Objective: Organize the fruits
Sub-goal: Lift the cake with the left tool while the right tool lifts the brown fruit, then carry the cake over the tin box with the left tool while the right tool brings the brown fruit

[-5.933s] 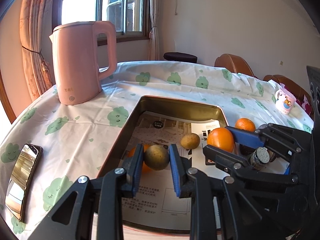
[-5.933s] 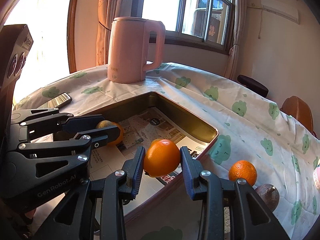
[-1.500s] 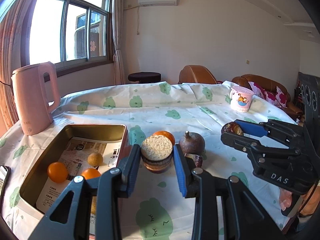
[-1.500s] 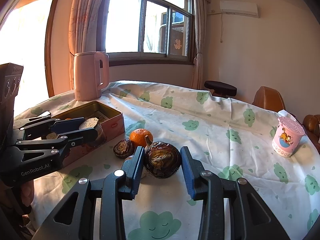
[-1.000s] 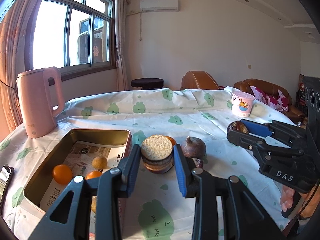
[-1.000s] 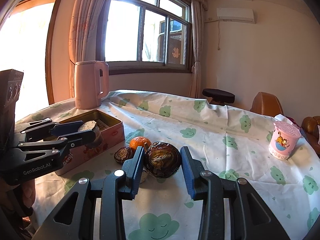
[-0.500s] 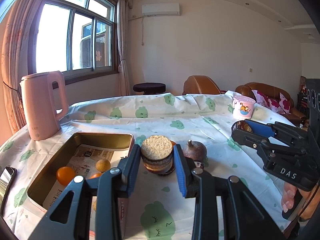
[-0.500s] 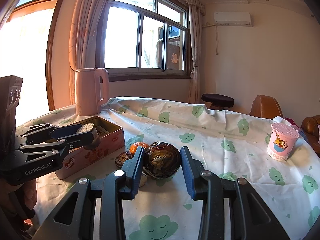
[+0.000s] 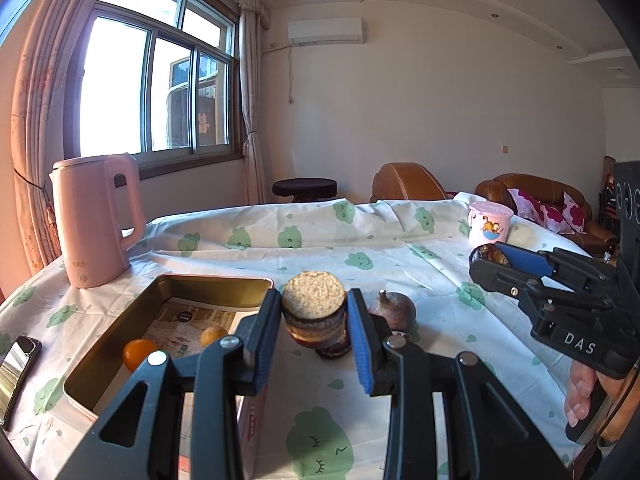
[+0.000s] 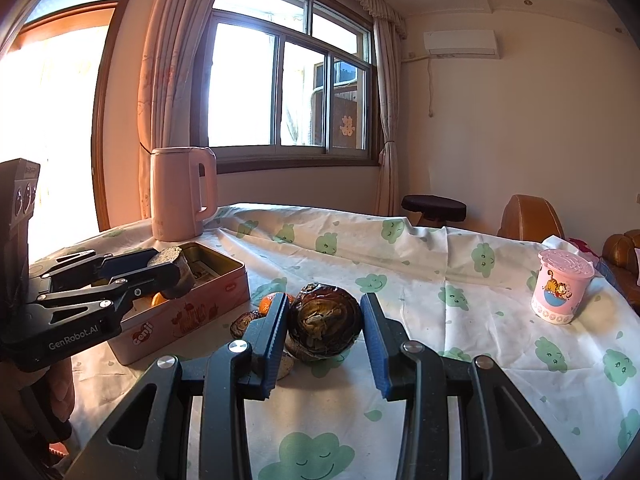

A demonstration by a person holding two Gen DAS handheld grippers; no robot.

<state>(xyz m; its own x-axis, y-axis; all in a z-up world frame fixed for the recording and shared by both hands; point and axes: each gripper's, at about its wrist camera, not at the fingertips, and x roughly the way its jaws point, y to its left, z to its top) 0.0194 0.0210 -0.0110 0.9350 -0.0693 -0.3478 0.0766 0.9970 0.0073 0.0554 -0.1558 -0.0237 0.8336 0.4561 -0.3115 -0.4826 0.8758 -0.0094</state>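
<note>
My left gripper (image 9: 314, 322) is shut on a dark fruit half with a pale cut face (image 9: 314, 308), held above the table beside the tin box (image 9: 120, 332). The box holds an orange (image 9: 138, 354) and a small yellow fruit (image 9: 212, 335). My right gripper (image 10: 324, 326) is shut on a dark brown mangosteen (image 10: 325, 322), held above the cloth; it also shows in the left wrist view (image 9: 490, 258). On the cloth lie a whole mangosteen (image 9: 393, 312), a tangerine (image 10: 269, 303) and a dark fruit piece (image 10: 242, 323).
A pink kettle (image 9: 96, 220) stands behind the box. A phone (image 9: 16, 368) lies at the left table edge. A pink cartoon cup (image 10: 560, 292) stands at the far right. A stool and brown sofa stand beyond the table.
Both grippers have risen and pulled back from the table with their fruits still held. The box and loose fruits have not moved.
</note>
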